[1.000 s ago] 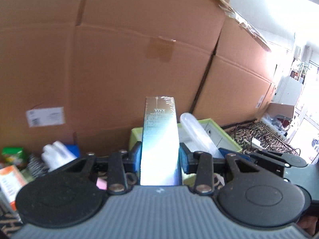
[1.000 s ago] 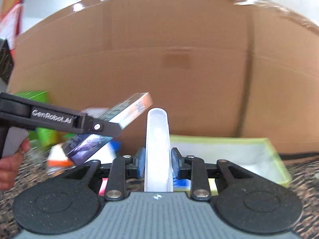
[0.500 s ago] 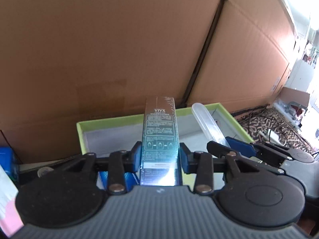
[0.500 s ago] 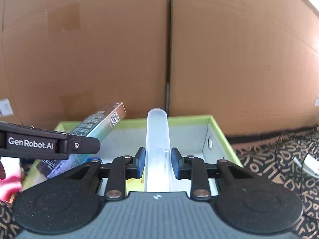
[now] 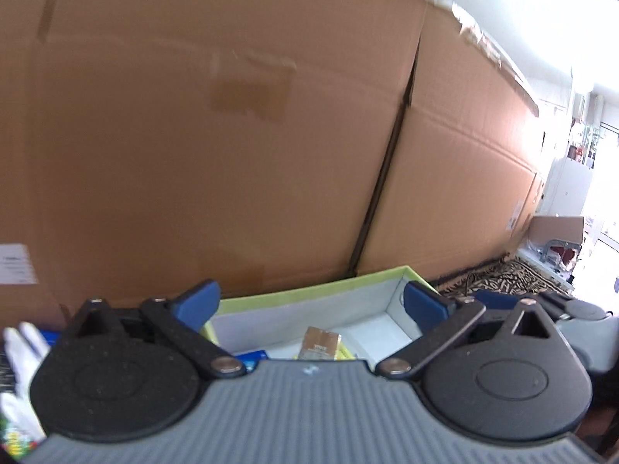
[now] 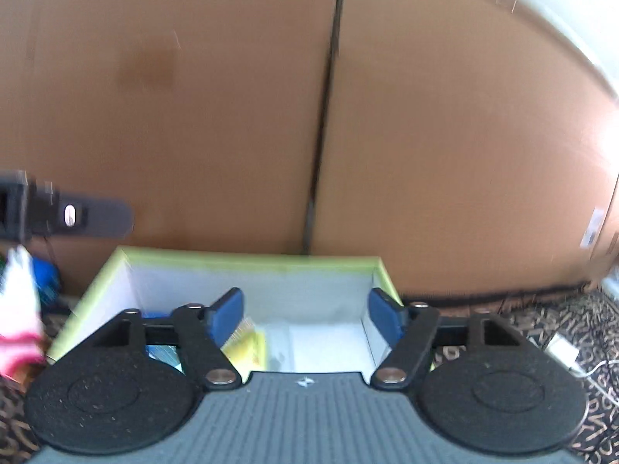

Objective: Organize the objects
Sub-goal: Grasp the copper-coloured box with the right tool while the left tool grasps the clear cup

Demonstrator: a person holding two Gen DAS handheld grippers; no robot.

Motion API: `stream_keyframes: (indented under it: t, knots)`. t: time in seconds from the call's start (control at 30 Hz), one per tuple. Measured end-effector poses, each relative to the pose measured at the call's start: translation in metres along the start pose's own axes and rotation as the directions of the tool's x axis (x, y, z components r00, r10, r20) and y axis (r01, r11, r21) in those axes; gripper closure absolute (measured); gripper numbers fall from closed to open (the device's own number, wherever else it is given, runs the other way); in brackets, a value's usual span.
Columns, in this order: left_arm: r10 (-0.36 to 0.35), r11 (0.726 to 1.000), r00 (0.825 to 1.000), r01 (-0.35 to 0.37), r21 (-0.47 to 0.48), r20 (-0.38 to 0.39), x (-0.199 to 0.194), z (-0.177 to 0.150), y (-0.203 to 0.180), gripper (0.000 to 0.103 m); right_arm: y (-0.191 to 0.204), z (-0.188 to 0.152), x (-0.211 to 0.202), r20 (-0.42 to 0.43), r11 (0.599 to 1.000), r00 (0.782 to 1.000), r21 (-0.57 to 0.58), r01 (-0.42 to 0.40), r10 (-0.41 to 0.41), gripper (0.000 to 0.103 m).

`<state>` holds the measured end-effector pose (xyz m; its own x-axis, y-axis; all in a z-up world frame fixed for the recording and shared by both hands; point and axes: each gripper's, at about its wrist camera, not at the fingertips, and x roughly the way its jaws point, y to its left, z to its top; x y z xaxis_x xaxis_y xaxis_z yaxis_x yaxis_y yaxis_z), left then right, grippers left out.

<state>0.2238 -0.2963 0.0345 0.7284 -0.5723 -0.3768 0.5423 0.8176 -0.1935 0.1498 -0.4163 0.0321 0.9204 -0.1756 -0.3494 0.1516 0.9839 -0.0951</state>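
A lime-rimmed box with white inner walls (image 5: 309, 294) sits against the cardboard wall; it also shows in the right wrist view (image 6: 247, 261). My left gripper (image 5: 309, 305) is open and empty above it. The end of a slim carton (image 5: 319, 344) lies inside the box, beside yellow and blue items. My right gripper (image 6: 305, 315) is open and empty over the box. A yellow packet (image 6: 247, 346) and a blue item (image 6: 162, 352) lie inside. The clear tube is hidden from view. The left gripper's finger (image 6: 89, 218) shows at the left of the right wrist view.
Big cardboard boxes (image 5: 232, 135) form a wall right behind the box. White and pink packages (image 6: 19, 309) lie to the left. A patterned cloth (image 6: 541, 321) with a white cable covers the surface to the right. The right gripper's body (image 5: 572, 317) is at the right.
Both grippers have opened. The left one let go of the slim carton and the right one let go of the clear tube, over the lime-rimmed box. Both cameras are tilted up a little.
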Motion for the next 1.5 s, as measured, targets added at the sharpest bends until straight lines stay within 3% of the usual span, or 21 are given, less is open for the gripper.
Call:
stream_keyframes:
  t: [0.1, 0.2, 0.33, 0.47, 0.67, 0.77, 0.87, 1.07, 1.13, 1.2, 1.27, 1.3, 1.4, 1.5]
  knots:
    - [0.046, 0.999, 0.999, -0.046, -0.010, 0.027, -0.041, -0.008, 0.007, 0.000, 0.010, 0.005, -0.034, 0.081, 0.999, 0.996, 0.014, -0.043, 0.042, 0.013]
    - [0.142, 0.990, 0.990, -0.142, -0.016, 0.013, -0.076, -0.025, 0.017, 0.000, 0.029, -0.001, -0.064, 0.116, 0.993, 0.987, 0.002, -0.116, 0.115, 0.009]
    - [0.208, 0.978, 0.978, -0.209, -0.030, -0.018, -0.126, -0.059, 0.053, 0.000, 0.071, -0.025, -0.079, 0.092, 0.974, 0.970, -0.005, -0.226, 0.225, 0.009]
    - [0.288, 0.948, 0.954, -0.296, -0.119, -0.084, -0.177, -0.091, 0.114, 0.000, 0.118, -0.054, -0.077, 0.018, 0.946, 0.946, 0.019, -0.324, 0.324, 0.009]
    - [0.432, 0.855, 0.884, -0.464, -0.233, -0.177, -0.215, -0.127, 0.189, 0.000, 0.193, -0.089, -0.062, -0.103, 0.897, 0.891, 0.045, -0.440, 0.442, 0.010]
    - [0.491, 0.808, 0.852, -0.523, -0.271, -0.182, -0.228, -0.126, 0.221, 0.000, 0.223, -0.091, -0.060, -0.135, 0.876, 0.867, 0.008, -0.483, 0.479, 0.011]
    - [0.523, 0.773, 0.832, -0.554, -0.308, -0.183, -0.229, -0.117, 0.250, 0.000, 0.245, -0.088, -0.049, -0.169, 0.858, 0.848, -0.027, -0.513, 0.502, 0.017]
    - [0.581, 0.687, 0.781, -0.621, -0.378, -0.227, -0.200, -0.100, 0.309, 0.000, 0.286, -0.078, -0.026, -0.206, 0.833, 0.841, -0.153, -0.532, 0.500, 0.025]
    - [0.562, 0.686, 0.789, -0.613, -0.392, -0.250, -0.188, -0.098, 0.323, 0.000, 0.298, -0.076, -0.018, -0.209, 0.822, 0.841, -0.196, -0.535, 0.498, 0.028]
    - [0.567, 0.675, 0.775, -0.631, -0.382, -0.278, -0.178, -0.098, 0.333, 0.001, 0.307, -0.075, -0.006, -0.232, 0.815, 0.838, -0.212, -0.540, 0.494, 0.030]
    - [0.569, 0.672, 0.766, -0.642, -0.369, -0.298, -0.172, -0.101, 0.344, 0.010, 0.313, -0.076, 0.004, -0.268, 0.807, 0.825, -0.208, -0.553, 0.497, 0.045]
    - [0.551, 0.681, 0.775, -0.632, -0.369, -0.311, -0.172, -0.103, 0.349, 0.022, 0.315, -0.077, 0.006, -0.294, 0.801, 0.812, -0.194, -0.567, 0.504, 0.056]
    - [0.456, 0.722, 0.829, -0.557, -0.411, -0.323, -0.182, -0.119, 0.362, 0.052, 0.312, -0.077, -0.006, -0.307, 0.812, 0.807, -0.151, -0.564, 0.504, 0.065]
    - [0.426, 0.770, 0.851, -0.519, -0.371, -0.308, -0.199, -0.127, 0.360, 0.057, 0.309, -0.081, -0.028, -0.354, 0.796, 0.766, -0.087, -0.598, 0.537, 0.068]
